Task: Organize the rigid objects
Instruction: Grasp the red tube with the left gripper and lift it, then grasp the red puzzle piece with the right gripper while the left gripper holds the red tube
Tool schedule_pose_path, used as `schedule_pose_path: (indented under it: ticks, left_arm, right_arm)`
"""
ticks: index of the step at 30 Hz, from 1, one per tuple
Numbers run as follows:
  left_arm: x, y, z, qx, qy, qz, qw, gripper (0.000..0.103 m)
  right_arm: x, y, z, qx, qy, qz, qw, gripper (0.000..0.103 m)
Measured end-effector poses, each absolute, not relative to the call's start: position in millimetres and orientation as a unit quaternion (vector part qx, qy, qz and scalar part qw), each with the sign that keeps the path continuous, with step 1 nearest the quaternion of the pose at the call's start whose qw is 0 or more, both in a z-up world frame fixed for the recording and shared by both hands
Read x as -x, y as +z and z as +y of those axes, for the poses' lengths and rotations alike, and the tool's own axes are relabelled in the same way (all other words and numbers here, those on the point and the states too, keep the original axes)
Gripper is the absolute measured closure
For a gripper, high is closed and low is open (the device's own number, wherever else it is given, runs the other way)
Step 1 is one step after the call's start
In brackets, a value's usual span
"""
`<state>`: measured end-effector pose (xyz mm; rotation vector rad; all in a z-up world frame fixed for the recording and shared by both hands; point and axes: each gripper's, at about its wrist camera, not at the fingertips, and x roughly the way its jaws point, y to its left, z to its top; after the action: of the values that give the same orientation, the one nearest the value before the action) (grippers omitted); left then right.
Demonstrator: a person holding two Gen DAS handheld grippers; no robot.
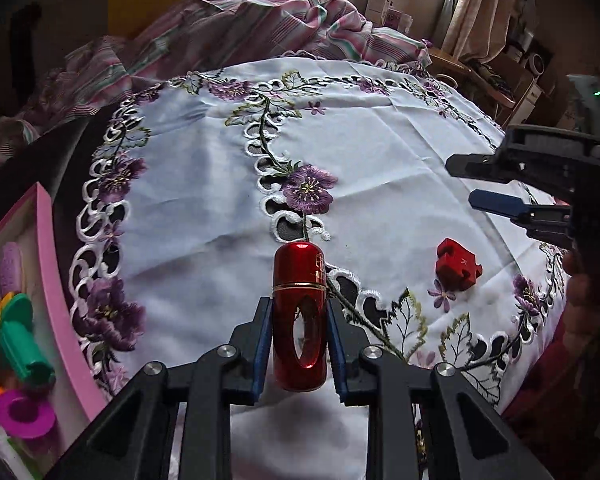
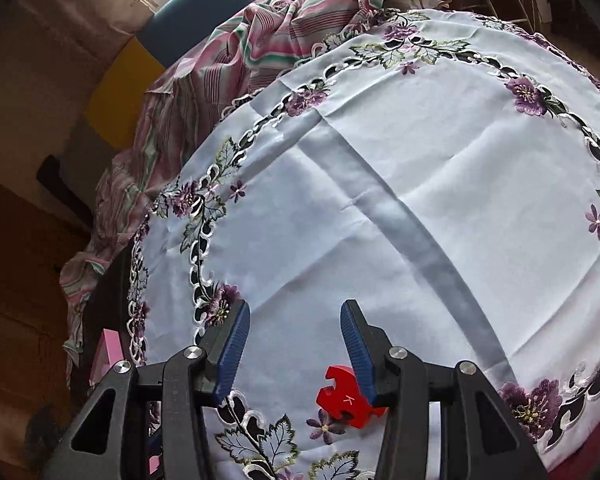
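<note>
left claw (image 1: 299,334) clamped on red capsule (image 1: 299,316); right claw (image 2: 296,350) parted, empty (red puzzle block (image 2: 346,398) beside one finger), above tabletop (image 2: 380,184).

Left gripper (image 1: 300,344) tilts steeply down, its blue-padded fingers (image 1: 261,350) clamped on both sides of the red capsule-shaped case (image 1: 300,316), which stands up between them. Over on the right, the right gripper (image 2: 295,344) also angles downward, fingers (image 2: 233,350) parted with a clear gap, nothing pinched; the red puzzle piece (image 2: 346,400) sits low beside its right finger.
</note>
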<state>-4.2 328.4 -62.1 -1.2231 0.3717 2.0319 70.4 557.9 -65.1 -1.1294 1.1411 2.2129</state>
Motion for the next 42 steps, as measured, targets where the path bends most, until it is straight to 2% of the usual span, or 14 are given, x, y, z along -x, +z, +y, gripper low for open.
schedule_pose_path:
  ticks: [7, 12, 21, 24, 25, 26, 27, 30, 36, 42]
  left_arm:
    - [-9.4, -34.6, 290.3, 0.446, 0.804, 0.134, 0.37, 0.077]
    - [-7.9, -23.1, 267.7, 0.444, 0.81, 0.105, 0.369, 0.077]
    - [-8.1, -18.9, 240.2, 0.45, 0.813, 0.077, 0.361, 0.077]
    - [-7.0, -19.8, 232.2, 0.457, 0.812, 0.064, 0.358, 0.077]
    - [-7.4, -19.3, 230.1, 0.457, 0.812, 0.062, 0.358, 0.077]
    - [-7.8, -17.9, 227.4, 0.454, 0.814, 0.061, 0.357, 0.077]
    - [-8.2, -16.4, 224.8, 0.45, 0.817, 0.061, 0.355, 0.077]
    - [-8.2, -12.2, 214.5, 0.442, 0.825, 0.058, 0.348, 0.077]
    - [-0.2, -9.7, 189.3, 0.44, 0.839, 0.044, 0.318, 0.077]
    - [5.7, -6.0, 162.1, 0.428, 0.859, 0.04, 0.277, 0.077]
  right_arm:
    - [-46.3, -77.1, 535.1, 0.511, 0.776, 0.324, 0.177, 0.054]
    - [-35.5, -66.1, 516.1, 0.571, 0.775, 0.228, 0.145, 0.046]
    - [-25.7, -86.9, 491.8, 0.655, 0.741, 0.089, 0.119, 0.046]
    - [-26.2, -96.7, 486.5, 0.675, 0.725, 0.066, 0.119, 0.047]
    - [-26.5, -96.7, 485.5, 0.675, 0.725, 0.061, 0.122, 0.052]
    - [-26.7, -94.4, 483.2, 0.672, 0.729, 0.054, 0.12, 0.067]
    - [-26.7, -92.0, 480.1, 0.668, 0.733, 0.047, 0.117, 0.069]
    - [-24.0, -82.7, 469.8, 0.646, 0.753, 0.048, 0.113, 0.071]
    - [-7.0, -69.8, 446.0, 0.578, 0.806, 0.105, 0.079, 0.071]
    - [25.5, -92.7, 413.7, 0.561, 0.817, 0.117, 0.063, 0.071]
